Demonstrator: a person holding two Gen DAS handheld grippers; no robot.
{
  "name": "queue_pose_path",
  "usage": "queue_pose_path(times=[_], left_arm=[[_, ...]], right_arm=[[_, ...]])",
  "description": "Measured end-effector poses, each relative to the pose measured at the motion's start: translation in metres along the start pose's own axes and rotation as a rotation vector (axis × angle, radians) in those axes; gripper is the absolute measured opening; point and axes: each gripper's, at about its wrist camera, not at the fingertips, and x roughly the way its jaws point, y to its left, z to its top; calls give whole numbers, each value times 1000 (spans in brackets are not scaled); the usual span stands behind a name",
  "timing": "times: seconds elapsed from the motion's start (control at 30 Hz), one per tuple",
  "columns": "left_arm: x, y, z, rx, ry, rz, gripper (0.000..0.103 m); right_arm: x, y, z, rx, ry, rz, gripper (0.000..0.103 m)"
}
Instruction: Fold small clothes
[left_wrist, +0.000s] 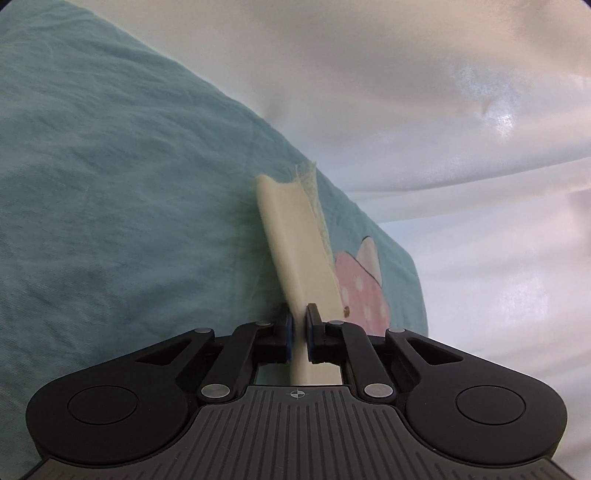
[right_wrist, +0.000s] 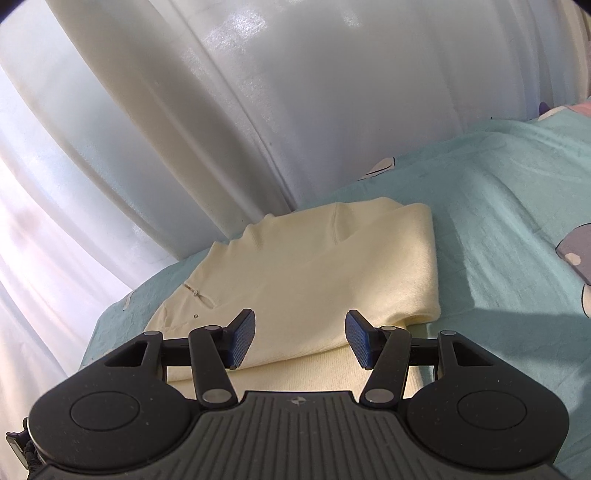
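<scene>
A teal bedsheet (right_wrist: 498, 206) covers the bed, printed with cartoon patches, one pink with white dots (left_wrist: 364, 291). Behind it, from nine to twelve o'clock in the right wrist view, hangs a white curtain (right_wrist: 258, 110). The cream garment (right_wrist: 314, 269) lies partly folded on the sheet, its edge turned over at three o'clock. The right hand-held gripper (right_wrist: 300, 339) hovers over its near edge with jaws spread, nothing between them. The left hand-held gripper (left_wrist: 299, 334) is pressed together, pinching a raised fold of the cream cloth that stands up toward twelve o'clock.
</scene>
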Motion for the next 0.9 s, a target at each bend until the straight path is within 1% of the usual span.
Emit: queue_pose_path(times=[0.07,0.13,0.2,0.27,0.3,0.37,0.4,0.43,0.47,0.5,0.53,0.57,0.6,0.7,0.77,0.83,0.9], left_arm=[[-7,-14,-8,88,-21,-29,8],[-20,-37,-23,206,-38,-97,8],[-37,-68,-49,364,-42,-183,8],[-56,-105,-89,564,-25,-276,8],[-67,-121,-113,654,-1,-341,8],[-87,-145,-167,806,103,-504,9],[-96,-151,-193,854,157,-569,13],[-101,-155,-218,887,217,-606,18],[-104,-157,-242,913,281,-623,39],[-105,-155,-260,928,328,-628,59],[-106,-151,-274,934,356,-626,61],[-107,-145,-285,933,377,-613,60],[-108,-139,-292,925,390,-583,60],[-103,-116,-294,867,411,-459,60],[-96,-103,-291,825,408,-371,60],[-93,-92,-286,802,401,-326,60],[-95,-85,-284,788,384,-298,62]], right_arm=[[-2,0,0,3,-10,3,55],[-3,0,0,2,-12,8,55],[-5,1,-1,1,-14,19,55],[-6,2,-1,-4,-11,32,54],[-6,2,-1,-5,-10,37,54],[-5,3,-2,-3,-5,50,54],[-4,3,-3,0,-1,56,54],[-2,4,-3,5,8,67,54],[1,5,-3,8,18,81,54],[4,6,-3,9,33,98,54],[9,9,-3,7,53,120,54],[15,12,-3,3,72,142,54],[22,15,-3,-2,94,162,54],[49,27,-4,-12,177,223,54],[72,36,-5,-13,229,246,54],[95,44,-5,1,273,263,54],[116,48,-5,25,310,270,51]])
